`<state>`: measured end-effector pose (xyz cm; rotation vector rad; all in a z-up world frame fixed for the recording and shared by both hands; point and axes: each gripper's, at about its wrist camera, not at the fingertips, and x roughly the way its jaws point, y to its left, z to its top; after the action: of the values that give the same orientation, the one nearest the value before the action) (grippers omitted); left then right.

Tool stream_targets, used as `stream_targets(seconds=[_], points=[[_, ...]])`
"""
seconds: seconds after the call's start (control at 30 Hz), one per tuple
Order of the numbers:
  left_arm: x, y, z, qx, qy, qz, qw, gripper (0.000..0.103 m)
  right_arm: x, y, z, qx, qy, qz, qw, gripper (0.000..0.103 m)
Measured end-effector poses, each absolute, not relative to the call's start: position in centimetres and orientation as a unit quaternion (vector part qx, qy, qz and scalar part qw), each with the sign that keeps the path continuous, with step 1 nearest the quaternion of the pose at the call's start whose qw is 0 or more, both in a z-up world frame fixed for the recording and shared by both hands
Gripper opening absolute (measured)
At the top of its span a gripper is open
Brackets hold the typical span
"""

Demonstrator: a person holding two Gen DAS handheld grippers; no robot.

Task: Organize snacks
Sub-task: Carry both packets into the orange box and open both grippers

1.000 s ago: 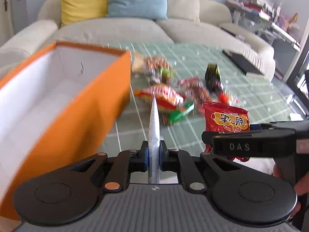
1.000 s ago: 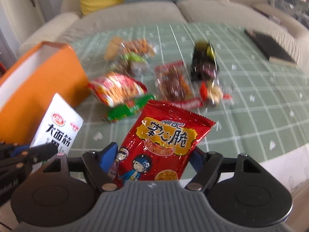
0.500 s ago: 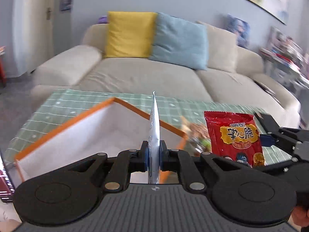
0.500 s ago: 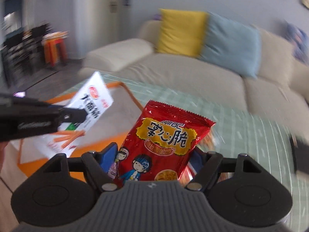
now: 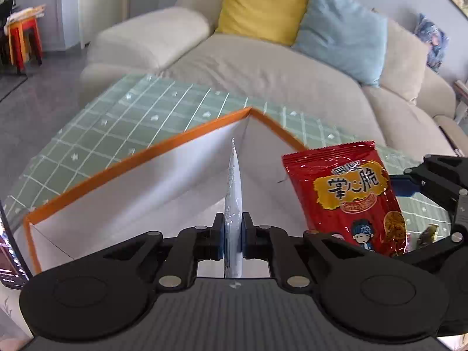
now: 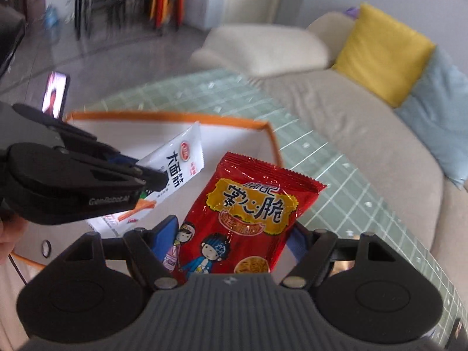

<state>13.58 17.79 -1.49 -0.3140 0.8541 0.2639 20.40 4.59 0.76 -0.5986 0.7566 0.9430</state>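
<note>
Both grippers are now up over the orange box (image 5: 137, 158), off the snack pile they were at a second ago, so the drop looks close. Left gripper (image 5: 233, 235) jaws are pressed tight on the white snack packet (image 5: 234, 187), edge-on at center frame. Right gripper (image 6: 234, 234) jaws pinch the red chip bag (image 6: 248, 213) by its bottom, upright in mid frame. The bag's glossy, crinkled, puffy, yellow label with cartoon kids. White-lined box looks empty on the green checked table (image 5: 117, 117).
</note>
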Motion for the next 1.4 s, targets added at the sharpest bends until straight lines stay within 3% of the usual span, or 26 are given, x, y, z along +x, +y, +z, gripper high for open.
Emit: stream_targets(seconds=[0.53, 0.9, 1.03, 1.1, 1.27, 1.4], points=[[16.8, 18.9, -5.6, -0.138, 0.484, 0.137, 0.853, 0.011, 23.2, 11.1, -5.9, -0.406, 0.372, 0.458, 0.698, 0.075], [16.6, 19.5, -6.6, -0.149, 0.493, 0.139, 0.846, 0.012, 22.9, 10.9, -6.7, -0.406, 0.365, 0.454, 0.704, 0.075], [16.3, 19.4, -6.0, -0.147, 0.486, 0.141, 0.850, 0.028, 22.3, 10.2, -6.0, -0.403, 0.361, 0.456, 0.707, 0.075], [16.1, 19.3, -5.6, -0.145, 0.481, 0.147, 0.852, 0.034, 22.1, 10.1, -5.3, -0.401, 0.356, 0.454, 0.711, 0.082], [15.3, 19.0, -4.1, -0.145, 0.457, 0.162, 0.862, 0.064, 21.8, 9.1, -3.5, -0.384, 0.343, 0.451, 0.729, 0.085], [14.5, 18.4, -2.4, -0.135, 0.438, 0.161, 0.874, 0.073, 21.1, 7.6, -1.9, -0.374, 0.323, 0.442, 0.749, 0.089]])
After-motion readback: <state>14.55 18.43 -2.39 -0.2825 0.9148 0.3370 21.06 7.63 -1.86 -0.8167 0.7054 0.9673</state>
